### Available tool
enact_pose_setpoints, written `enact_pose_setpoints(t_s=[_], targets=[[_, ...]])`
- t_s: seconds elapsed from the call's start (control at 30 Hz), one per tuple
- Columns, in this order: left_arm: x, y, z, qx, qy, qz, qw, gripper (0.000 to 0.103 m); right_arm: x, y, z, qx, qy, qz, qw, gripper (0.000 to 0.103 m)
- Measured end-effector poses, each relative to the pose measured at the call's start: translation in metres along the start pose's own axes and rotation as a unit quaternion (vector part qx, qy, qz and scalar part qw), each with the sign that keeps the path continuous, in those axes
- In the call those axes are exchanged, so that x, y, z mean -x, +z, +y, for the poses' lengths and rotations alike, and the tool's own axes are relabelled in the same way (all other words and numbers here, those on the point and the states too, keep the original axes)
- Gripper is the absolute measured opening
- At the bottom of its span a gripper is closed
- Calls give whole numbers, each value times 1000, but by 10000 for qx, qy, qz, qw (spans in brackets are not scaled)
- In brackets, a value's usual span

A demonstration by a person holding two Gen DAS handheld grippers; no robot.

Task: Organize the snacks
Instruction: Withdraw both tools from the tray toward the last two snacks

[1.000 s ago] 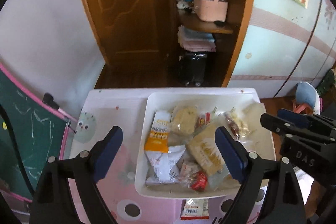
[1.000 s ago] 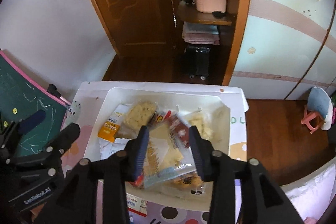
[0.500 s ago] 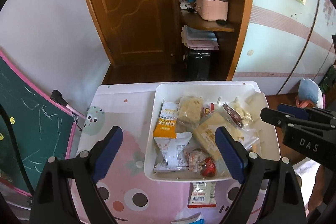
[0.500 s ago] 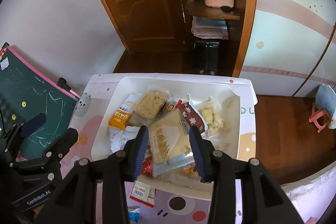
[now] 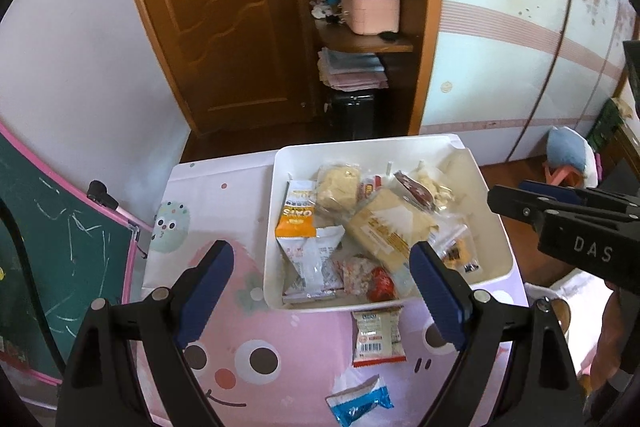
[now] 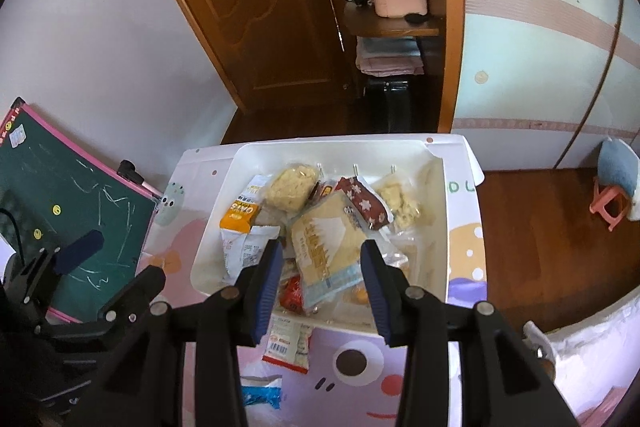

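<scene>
Two snack packets lying outside the white rectangular plastic tray (image 5: 494, 269), on the pink cartoon-print counter (image 5: 280, 351).
Left gripper (image 5: 318, 297) hanging spread wide, right gripper (image 6: 320, 293) part-spread, both gripping nothing; slippery red-striped white packet (image 5: 378, 337) and blue-white packet (image 5: 360, 403) risk skidding away.

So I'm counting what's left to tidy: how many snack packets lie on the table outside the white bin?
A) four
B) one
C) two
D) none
C: a red-and-white packet and a blue-and-white packet lie on the table just in front of the white bin.
</scene>
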State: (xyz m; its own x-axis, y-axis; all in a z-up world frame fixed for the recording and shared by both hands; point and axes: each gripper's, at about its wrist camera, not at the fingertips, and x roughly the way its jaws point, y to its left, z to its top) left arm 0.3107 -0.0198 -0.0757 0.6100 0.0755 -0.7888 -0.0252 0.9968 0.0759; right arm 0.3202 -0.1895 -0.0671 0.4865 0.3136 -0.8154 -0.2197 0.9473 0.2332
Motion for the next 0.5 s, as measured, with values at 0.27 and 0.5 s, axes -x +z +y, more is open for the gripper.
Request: enact_pose_setpoints(t_s=[0.27,0.5], targets=[[10,-24,-8,-212,-266,85,9994,89,15,-27,-2,-269,-86,-65,9996,41],[4,-52,-11,-456,-436,314,9975,89,18,-53,-5,-362,-219,-54,9991,41]])
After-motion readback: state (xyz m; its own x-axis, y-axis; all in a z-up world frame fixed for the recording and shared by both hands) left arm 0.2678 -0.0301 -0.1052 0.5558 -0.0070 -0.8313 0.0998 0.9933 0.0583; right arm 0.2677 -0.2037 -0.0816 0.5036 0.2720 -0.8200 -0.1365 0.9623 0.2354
